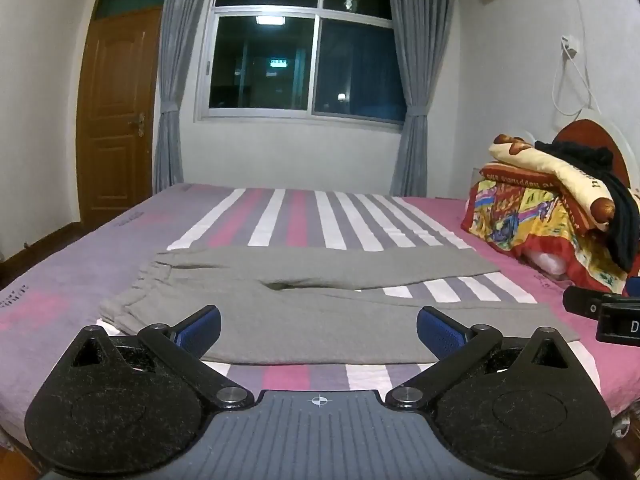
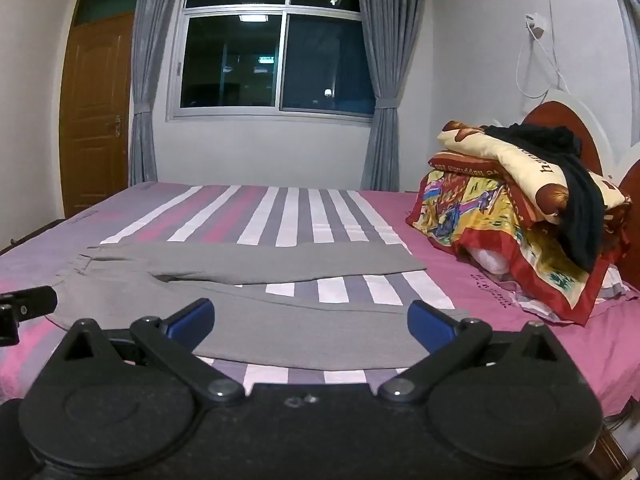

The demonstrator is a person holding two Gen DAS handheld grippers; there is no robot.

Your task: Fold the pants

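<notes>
Grey pants (image 1: 304,300) lie flat on the bed, waistband to the left and both legs stretched to the right, spread in a narrow V. My left gripper (image 1: 319,330) hovers open above the near leg close to the waist, nothing between its blue pads. My right gripper (image 2: 311,322) is open too, over the near leg of the pants (image 2: 256,292) further toward the cuff, with nothing in it. Each gripper shows at the edge of the other's view: the right gripper (image 1: 600,314) and the left gripper (image 2: 24,304).
The bed (image 1: 60,300) has a pink, grey and white striped sheet. A pile of colourful folded bedding with a black garment on top (image 2: 528,216) sits at the right by the red headboard (image 2: 568,128). A window (image 1: 304,64), curtains and a wooden door (image 1: 116,116) stand behind.
</notes>
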